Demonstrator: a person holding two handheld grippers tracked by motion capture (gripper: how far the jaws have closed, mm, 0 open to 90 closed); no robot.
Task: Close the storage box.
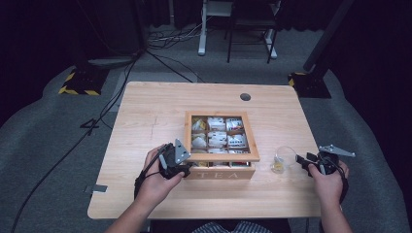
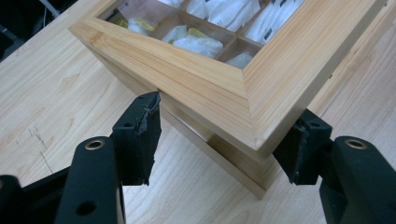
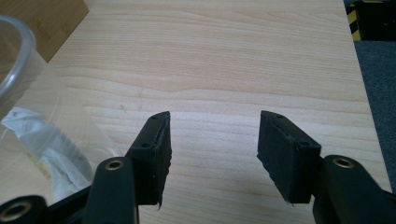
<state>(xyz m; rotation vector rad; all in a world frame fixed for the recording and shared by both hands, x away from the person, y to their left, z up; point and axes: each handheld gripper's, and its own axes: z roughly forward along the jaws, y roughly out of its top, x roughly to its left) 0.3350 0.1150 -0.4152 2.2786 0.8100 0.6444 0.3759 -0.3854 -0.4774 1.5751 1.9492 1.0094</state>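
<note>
A: High view. Tea box (image 1: 221, 158) sits mid-desk (image 1: 145, 107), nearer the front edge, long faces parallel to it. Left gripper (image 1: 179, 164) is at the box's front-left corner. Right gripper (image 1: 307, 160) is well off to the right, near the desk's right edge, pointing at a clear cup (image 1: 282, 159) just right of the box.

B: So which hand is on the box?

A: Left. Left gripper view: the lid (image 2: 224, 88) corner points straight into the gap between the fingers (image 2: 137, 135). One finger lies along each side of the corner, spread wide. The left pad looks about touching the lid's underside edge; on the other side I can't tell contact. Lid appears slightly raised off the base at that corner, with a gap under it.

B: And the right?

A: Right gripper view: fingers (image 3: 156, 156) wide apart, nothing between them but bare desk. The cup (image 3: 28, 116) is to their left, a tea bag (image 3: 42, 149) inside it, not in the grasp line.

B: Call?

A: My guess is the left hand works the lid corner. The right would need to swing left to reach the cup.
</note>
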